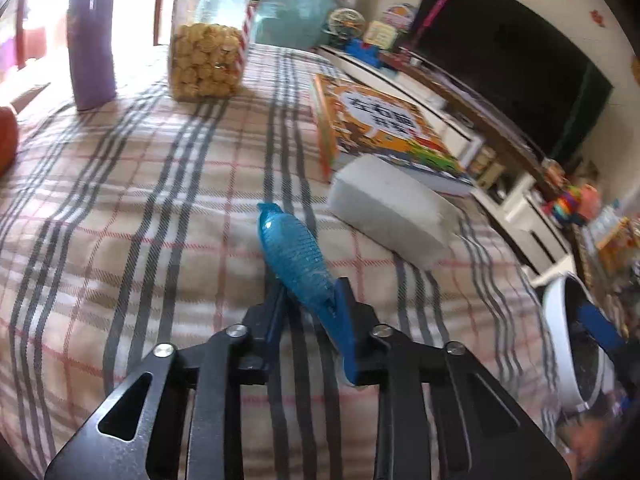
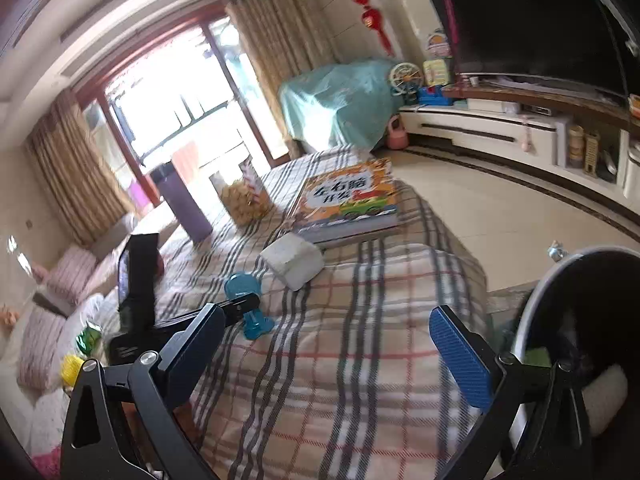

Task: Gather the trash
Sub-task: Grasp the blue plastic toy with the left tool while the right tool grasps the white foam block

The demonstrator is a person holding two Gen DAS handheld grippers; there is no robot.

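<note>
**Left tongs pinched on the blue bottle, bin off to the right**

My left gripper has its jaws pressed together on the crushed blue plastic bottle. The pads grip it near its lower end, so most of the bottle sticks out ahead of the tongs, its long axis running forward and slightly left, neck end farthest from me. In the right wrist view the same bottle shows clamped crosswise in the left tongs, just above the bedspread.

My right gripper has its jaws spread wide with nothing between them, hovering over the checked cloth. It holds no trash.

What the coming move turns on, as I judge it, is the white-rimmed bin: it lies to the right of the left tongs, beyond the edge of the bed, and close against the right tongs, where its dark opening fills the corner. So the bottle must travel rightward, across the front of my open right gripper, before I let go. The right hand is the nearer one to the bin, but the left has the load.

Ahead and right of the left tongs lies a white block, perhaps a tissue pack, touching a picture book. Farther ahead stand a jar of snacks and a purple flask. The surface is soft, rumpled cloth; beyond it are a pale tiled floor, a television and a bright window.
</note>
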